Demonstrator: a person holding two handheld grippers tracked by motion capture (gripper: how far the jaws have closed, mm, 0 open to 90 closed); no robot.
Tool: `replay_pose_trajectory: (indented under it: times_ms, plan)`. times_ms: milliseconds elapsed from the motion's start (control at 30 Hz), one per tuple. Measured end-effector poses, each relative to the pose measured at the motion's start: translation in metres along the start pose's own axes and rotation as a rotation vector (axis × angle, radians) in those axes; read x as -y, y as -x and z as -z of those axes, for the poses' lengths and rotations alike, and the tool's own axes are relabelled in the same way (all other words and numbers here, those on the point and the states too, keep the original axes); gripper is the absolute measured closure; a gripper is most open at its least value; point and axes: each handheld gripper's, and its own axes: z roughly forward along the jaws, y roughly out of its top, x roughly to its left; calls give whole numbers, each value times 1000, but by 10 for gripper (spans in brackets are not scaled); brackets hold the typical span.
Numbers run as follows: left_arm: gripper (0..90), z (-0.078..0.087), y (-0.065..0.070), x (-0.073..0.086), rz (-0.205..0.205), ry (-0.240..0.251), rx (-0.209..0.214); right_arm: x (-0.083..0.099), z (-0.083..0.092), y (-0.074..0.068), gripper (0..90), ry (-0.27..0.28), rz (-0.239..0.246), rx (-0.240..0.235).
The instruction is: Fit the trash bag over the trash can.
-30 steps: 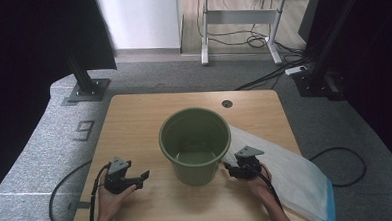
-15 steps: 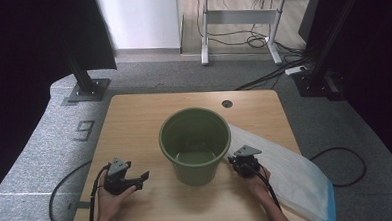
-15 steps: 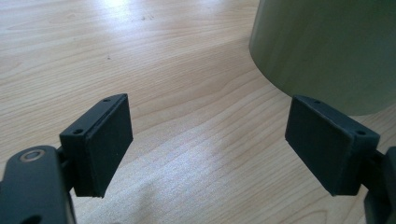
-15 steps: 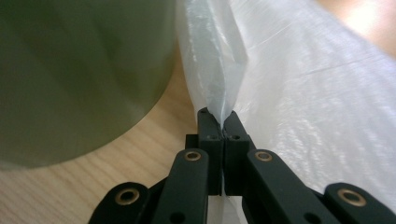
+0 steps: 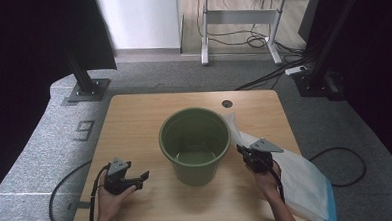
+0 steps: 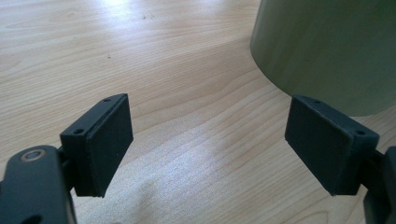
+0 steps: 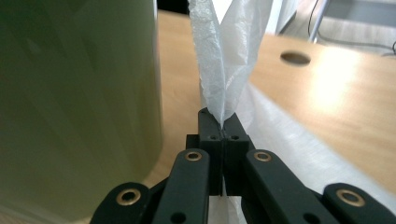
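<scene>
A thin white plastic bag [image 5: 307, 185] lies crumpled along the table's [image 5: 134, 123] right edge, hanging past it, one pinched fold lifted upright just beside the green bucket [image 5: 195, 145] standing mid-table.

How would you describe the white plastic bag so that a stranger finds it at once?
On the wooden table, look right of the green bucket. The bag is thin, white and crinkled, hangs over the table's right edge, and is pinched by the right gripper.

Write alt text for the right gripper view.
The right tongs are shut on a fold of thin white plastic bag that rises from between them. A green bucket stands close on the left, on a wooden table with a round hole.
</scene>
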Motion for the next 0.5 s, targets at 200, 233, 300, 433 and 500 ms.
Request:
replay_pose_trajectory:
  times_ms: [200, 233, 300, 433, 500]
  plan:
    - [151, -1, 0, 0, 4, 1, 5, -20, 23, 1, 884, 93, -21, -12]
    - [151, -1, 0, 0, 4, 1, 5, -20, 23, 1, 884, 93, -21, -12]
    - [151, -1, 0, 0, 4, 0, 7, -27, 30, 0, 885, 121, -19, -12]
    - [151, -1, 0, 1, 6, 1, 7, -31, 36, 0, 885, 139, -21, -12]
    - [152, 0, -1, 1, 8, 4, 9, -35, 41, 1, 884, 158, -30, -11]
